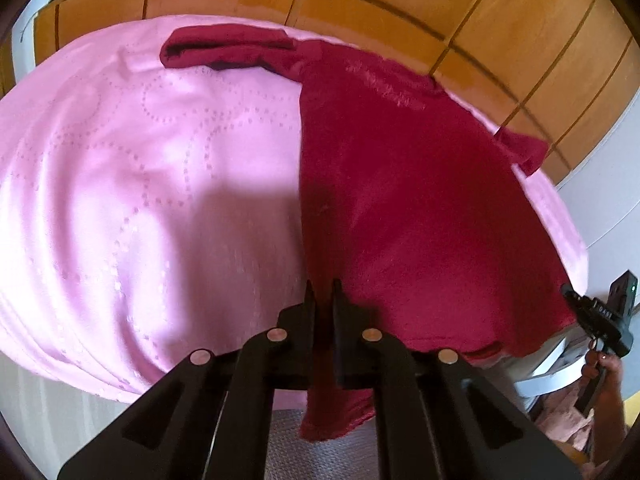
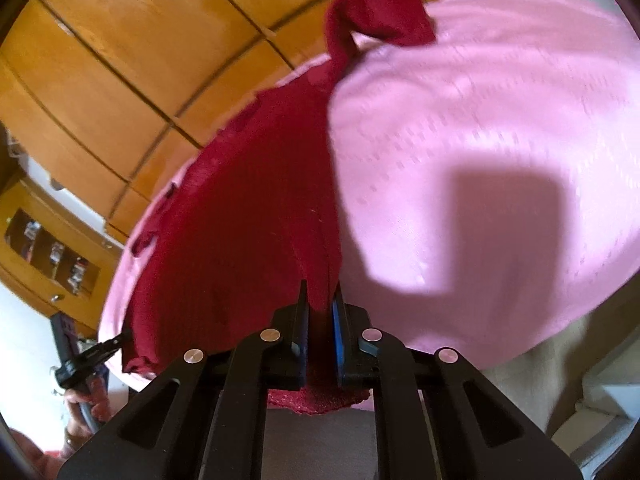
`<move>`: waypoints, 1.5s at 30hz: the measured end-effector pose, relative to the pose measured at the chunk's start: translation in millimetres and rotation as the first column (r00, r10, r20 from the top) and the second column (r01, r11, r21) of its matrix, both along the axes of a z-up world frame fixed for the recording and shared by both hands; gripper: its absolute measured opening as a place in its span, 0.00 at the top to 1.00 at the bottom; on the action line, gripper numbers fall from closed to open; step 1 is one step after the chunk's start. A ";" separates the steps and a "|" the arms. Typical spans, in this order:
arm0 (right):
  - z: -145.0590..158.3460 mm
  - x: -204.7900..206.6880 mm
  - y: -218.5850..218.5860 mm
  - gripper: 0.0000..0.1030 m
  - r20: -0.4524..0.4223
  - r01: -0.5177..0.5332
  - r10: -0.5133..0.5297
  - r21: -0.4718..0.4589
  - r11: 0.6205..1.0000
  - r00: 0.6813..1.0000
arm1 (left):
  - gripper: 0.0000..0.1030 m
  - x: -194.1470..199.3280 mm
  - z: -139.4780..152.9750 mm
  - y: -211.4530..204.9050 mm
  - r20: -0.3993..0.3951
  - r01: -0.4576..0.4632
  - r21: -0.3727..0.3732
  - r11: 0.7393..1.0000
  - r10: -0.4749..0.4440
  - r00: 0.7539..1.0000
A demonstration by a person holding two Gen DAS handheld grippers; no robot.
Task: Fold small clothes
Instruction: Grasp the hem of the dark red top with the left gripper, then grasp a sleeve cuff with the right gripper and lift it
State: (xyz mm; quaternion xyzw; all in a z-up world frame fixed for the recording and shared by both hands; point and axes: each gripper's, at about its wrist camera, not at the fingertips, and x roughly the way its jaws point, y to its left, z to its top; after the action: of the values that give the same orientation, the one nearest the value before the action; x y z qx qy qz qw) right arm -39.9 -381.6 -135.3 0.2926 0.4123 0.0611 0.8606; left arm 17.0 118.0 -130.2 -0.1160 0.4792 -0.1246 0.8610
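Note:
A dark red knit garment (image 1: pixel 408 184) lies spread on a pink quilted cover (image 1: pixel 140 168). One sleeve (image 1: pixel 228 50) lies folded at the far end. My left gripper (image 1: pixel 323 292) is shut on the garment's near hem, and cloth hangs down between its fingers. My right gripper (image 2: pixel 320 296) is shut on another hem corner of the same garment (image 2: pixel 240 208), with red cloth bunched below the blue pads (image 2: pixel 338 320). The right gripper also shows at the garment's far right corner in the left wrist view (image 1: pixel 572 294). The left gripper shows at the lower left in the right wrist view (image 2: pixel 120 338).
Orange-brown wooden wardrobe panels (image 1: pixel 360 4) stand behind the pink surface (image 2: pixel 500 140). A wooden cabinet with a glass niche (image 2: pixel 52 256) is at the left in the right wrist view. White furniture (image 1: pixel 592 208) stands at the right. The person's hand (image 1: pixel 608 372) holds the right gripper's handle.

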 end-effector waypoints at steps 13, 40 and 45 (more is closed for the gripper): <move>33.5 41.1 -42.8 0.38 0.111 0.104 -0.105 0.018 0.994 0.988 | 0.07 62.4 57.8 -30.1 0.180 -0.073 0.088 0.993 0.056 0.982; 15.9 235.1 -203.2 0.16 -0.255 0.501 -0.545 -0.221 0.837 0.799 | 0.02 205.2 -17.9 -66.1 0.094 -0.192 0.206 0.960 0.176 0.980; 30.5 199.3 -207.6 0.16 -0.095 0.454 -0.498 -0.293 0.841 0.862 | 0.02 204.6 -17.9 -65.1 0.097 -0.194 0.209 0.959 0.177 0.979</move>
State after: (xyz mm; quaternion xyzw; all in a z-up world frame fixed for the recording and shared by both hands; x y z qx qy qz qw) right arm 159.4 -589.1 -104.9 0.2745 0.4015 -0.2346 0.8417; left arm 221.6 52.9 -148.1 -0.0608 0.4433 0.0053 0.8943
